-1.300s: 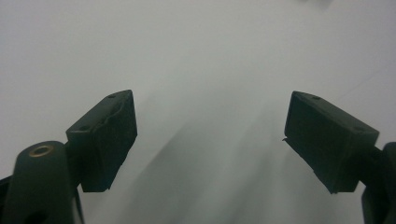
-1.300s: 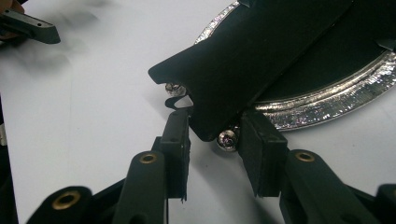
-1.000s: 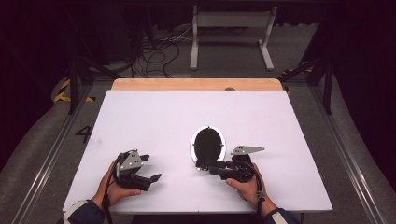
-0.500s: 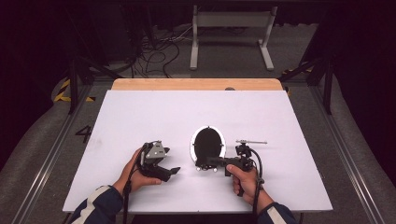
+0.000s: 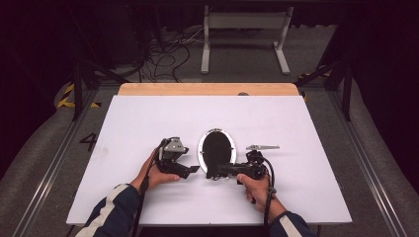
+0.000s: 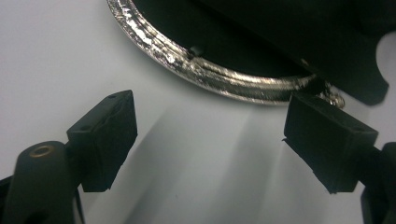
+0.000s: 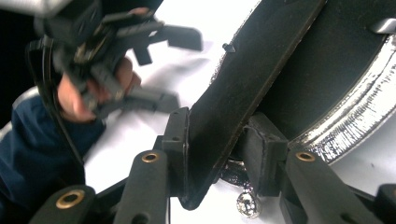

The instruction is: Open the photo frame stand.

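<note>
The black clasp purse [image 5: 216, 150] lies flat near the middle of the white table [image 5: 306, 123], its silver metal frame [image 6: 210, 74] forming an oval ring around the dark fabric. It looks light and mixed in character. The frame is probably stiff, smooth and slippery under rubber pads, while the black panel [image 7: 243, 70] inside it is thin and likely to flex or fold. The firmest hold is probably at the near end of the purse, where fabric meets frame beside the small silver ball clasp [image 7: 246, 204]. A pinch across the thin edge there would be less likely to slide off than one on the rounded metal. The right gripper [image 5: 213, 173] is at that near end. Its jaws have just been closing and now pinch the black panel's edge between the pads, with the ball just below them. The left gripper [image 5: 193, 170] sits just to the left of the purse's near end. Its jaws are spread wide over bare table with nothing between them, one pad close to the frame's curve but not clearly touching it. There is one purse with one frame and one visible ball clasp, two grippers each held in a hand, and one table.
</note>
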`<move>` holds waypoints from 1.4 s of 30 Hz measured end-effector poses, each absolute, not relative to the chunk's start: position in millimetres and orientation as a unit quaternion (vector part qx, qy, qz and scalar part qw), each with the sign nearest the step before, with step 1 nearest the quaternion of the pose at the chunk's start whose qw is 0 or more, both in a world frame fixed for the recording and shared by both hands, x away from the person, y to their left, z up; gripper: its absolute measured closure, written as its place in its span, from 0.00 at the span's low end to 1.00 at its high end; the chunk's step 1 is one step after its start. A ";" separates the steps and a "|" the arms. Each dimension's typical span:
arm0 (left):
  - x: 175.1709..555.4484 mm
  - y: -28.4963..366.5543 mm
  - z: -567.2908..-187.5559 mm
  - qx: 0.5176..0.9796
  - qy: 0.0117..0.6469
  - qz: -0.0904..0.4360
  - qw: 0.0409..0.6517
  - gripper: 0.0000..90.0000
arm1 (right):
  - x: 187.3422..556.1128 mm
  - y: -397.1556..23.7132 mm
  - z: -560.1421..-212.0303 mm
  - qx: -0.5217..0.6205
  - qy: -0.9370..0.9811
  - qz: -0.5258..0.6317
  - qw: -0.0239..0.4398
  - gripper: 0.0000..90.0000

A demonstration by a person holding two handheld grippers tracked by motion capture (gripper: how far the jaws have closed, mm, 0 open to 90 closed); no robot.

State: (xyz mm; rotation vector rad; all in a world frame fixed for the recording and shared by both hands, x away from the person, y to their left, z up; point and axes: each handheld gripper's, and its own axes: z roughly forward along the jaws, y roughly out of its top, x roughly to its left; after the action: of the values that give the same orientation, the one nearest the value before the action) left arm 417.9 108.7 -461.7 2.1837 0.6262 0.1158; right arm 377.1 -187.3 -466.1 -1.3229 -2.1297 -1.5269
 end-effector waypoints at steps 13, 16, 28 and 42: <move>433.4 93.0 -462.0 0.852 0.259 -0.028 0.455 0.19 | 369.7 -183.8 -460.5 -0.393 -0.754 -0.523 0.051 0.72; 436.8 95.5 -462.2 0.842 0.269 -0.040 0.466 0.20 | 368.1 -182.4 -458.3 -0.384 -0.760 -0.522 0.043 0.73; 438.6 105.7 -454.7 0.836 0.259 -0.015 0.483 0.45 | 364.4 -182.1 -455.3 -0.365 -0.771 -0.521 0.031 0.74; 427.4 107.4 -443.6 0.818 0.221 -0.007 0.530 0.72 | 367.1 -184.6 -458.8 -0.385 -0.772 -0.505 0.005 0.81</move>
State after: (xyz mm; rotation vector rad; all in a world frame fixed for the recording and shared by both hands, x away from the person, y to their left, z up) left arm 427.4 107.4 -443.6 1.9532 0.5287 -0.0167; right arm 367.1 -184.6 -458.8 -1.2054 -2.4180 -1.5826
